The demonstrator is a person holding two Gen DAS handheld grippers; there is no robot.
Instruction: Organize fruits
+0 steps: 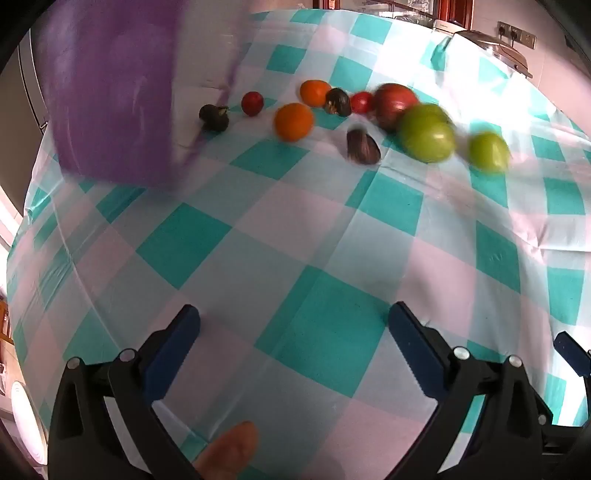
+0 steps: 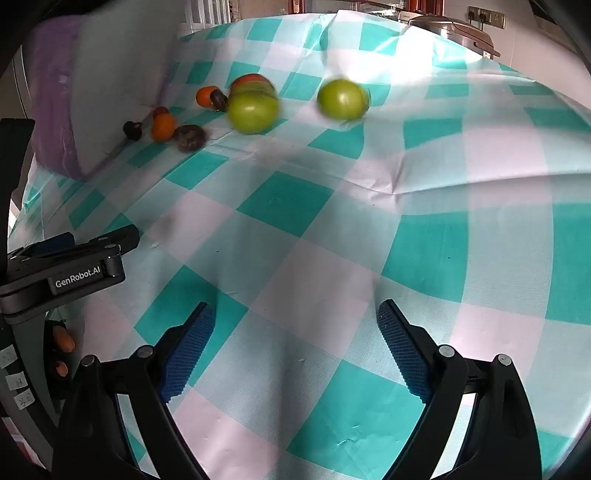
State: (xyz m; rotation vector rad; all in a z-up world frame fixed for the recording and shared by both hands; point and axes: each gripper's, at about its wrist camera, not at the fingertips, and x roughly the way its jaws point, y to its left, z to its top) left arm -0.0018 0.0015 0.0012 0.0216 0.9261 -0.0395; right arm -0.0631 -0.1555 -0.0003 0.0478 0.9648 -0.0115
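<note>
Loose fruits lie on the far part of the checked tablecloth (image 1: 295, 258). There are two green apples (image 1: 428, 136) (image 1: 487, 151), a large red apple (image 1: 393, 101), two orange fruits (image 1: 293, 122) (image 1: 314, 92), small red fruits (image 1: 252, 103) and several dark fruits (image 1: 362, 147). A purple bin (image 1: 114, 92) stands at the far left. The green apples also show in the right wrist view (image 2: 253, 110) (image 2: 341, 98). My left gripper (image 1: 293, 350) is open and empty above the cloth. My right gripper (image 2: 295, 347) is open and empty. Both are well short of the fruits.
The left gripper's body (image 2: 62, 273) shows at the left of the right wrist view. A metal appliance (image 2: 454, 29) stands beyond the table's far edge. The purple bin (image 2: 55, 110) stands at the table's far left.
</note>
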